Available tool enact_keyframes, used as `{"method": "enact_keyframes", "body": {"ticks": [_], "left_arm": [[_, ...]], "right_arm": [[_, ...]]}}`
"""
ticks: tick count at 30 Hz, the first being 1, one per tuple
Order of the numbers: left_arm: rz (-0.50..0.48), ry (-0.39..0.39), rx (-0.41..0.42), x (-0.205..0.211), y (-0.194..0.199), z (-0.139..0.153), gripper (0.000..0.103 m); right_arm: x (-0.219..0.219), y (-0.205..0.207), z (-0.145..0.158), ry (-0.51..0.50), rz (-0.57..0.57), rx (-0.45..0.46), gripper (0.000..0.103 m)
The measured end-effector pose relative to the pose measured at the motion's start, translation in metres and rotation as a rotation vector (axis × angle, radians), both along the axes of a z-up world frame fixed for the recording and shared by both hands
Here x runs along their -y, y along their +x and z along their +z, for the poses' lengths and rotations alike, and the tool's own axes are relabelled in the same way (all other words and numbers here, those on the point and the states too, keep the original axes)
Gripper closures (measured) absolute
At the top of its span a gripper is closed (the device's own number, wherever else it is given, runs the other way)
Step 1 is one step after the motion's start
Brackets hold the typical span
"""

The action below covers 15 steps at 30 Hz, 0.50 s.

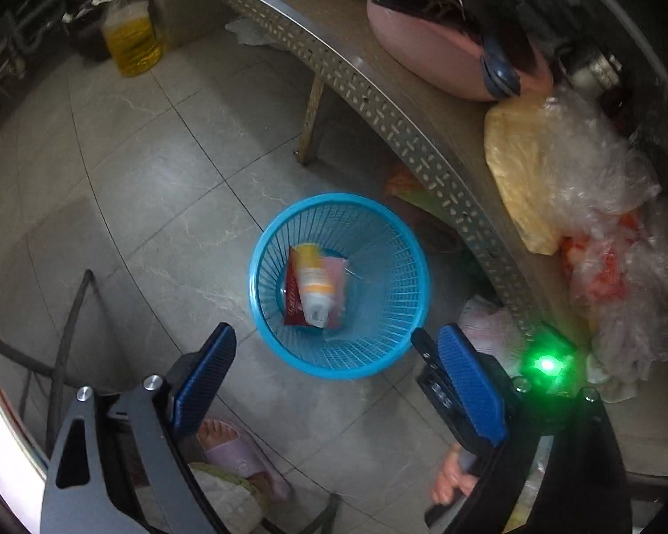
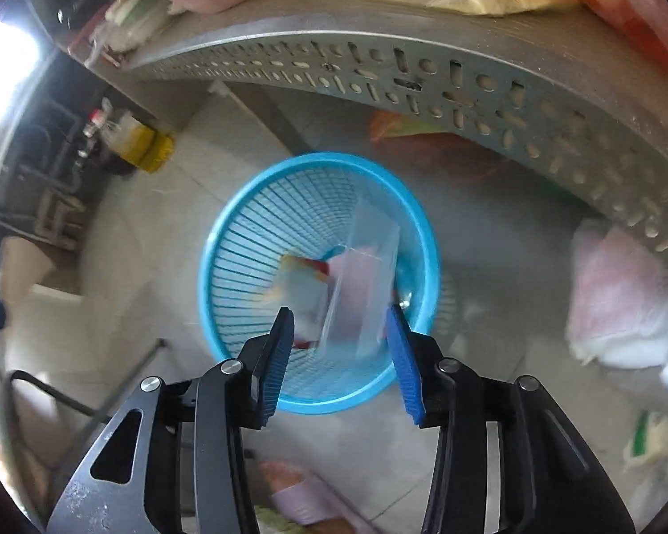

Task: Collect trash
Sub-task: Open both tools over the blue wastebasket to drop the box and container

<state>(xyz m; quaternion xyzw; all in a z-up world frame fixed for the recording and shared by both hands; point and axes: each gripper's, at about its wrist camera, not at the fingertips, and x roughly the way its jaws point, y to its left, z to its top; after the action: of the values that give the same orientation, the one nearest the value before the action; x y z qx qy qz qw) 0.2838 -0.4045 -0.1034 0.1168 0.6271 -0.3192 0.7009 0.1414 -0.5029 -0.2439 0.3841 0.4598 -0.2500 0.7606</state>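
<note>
A blue mesh basket (image 1: 334, 198) stands on the tiled floor beside a table. Inside it lie a white and yellow tube (image 1: 316, 287), a red packet (image 1: 291, 300) and a pink wrapper (image 1: 336, 267). My left gripper (image 1: 331, 333) hangs over the basket's near rim, wide open, with nothing between its blue pads. In the right wrist view my right gripper (image 2: 339, 311) is also above the basket (image 2: 325, 159), its jaws apart. A blurred clear plastic wrapper (image 2: 365, 276) shows between its fingertips over the basket's inside; the pads do not press on it.
The table's perforated metal edge (image 1: 378, 102) runs close behind the basket. On the table are a pink basin (image 1: 432, 44) and plastic bags (image 1: 601, 178). An oil bottle (image 1: 131, 35) stands far left. A person's slippered foot (image 1: 231, 449) and dark frame legs (image 1: 67, 333) are near.
</note>
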Motion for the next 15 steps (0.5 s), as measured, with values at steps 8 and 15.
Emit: {"method": "enact_keyframes", "body": {"ticks": [8, 15], "left_arm": [[0.032, -0.133, 0.116, -0.077, -0.017, 0.067, 0.013], [0.115, -0.332, 0.21, -0.173, -0.064, 0.129, 0.013]], "right_arm": [[-0.01, -0.047, 0.029, -0.079, -0.003, 0.026, 0.059], [-0.043, -0.052, 0.09, -0.158, 0.11, 0.143, 0.049]]}}
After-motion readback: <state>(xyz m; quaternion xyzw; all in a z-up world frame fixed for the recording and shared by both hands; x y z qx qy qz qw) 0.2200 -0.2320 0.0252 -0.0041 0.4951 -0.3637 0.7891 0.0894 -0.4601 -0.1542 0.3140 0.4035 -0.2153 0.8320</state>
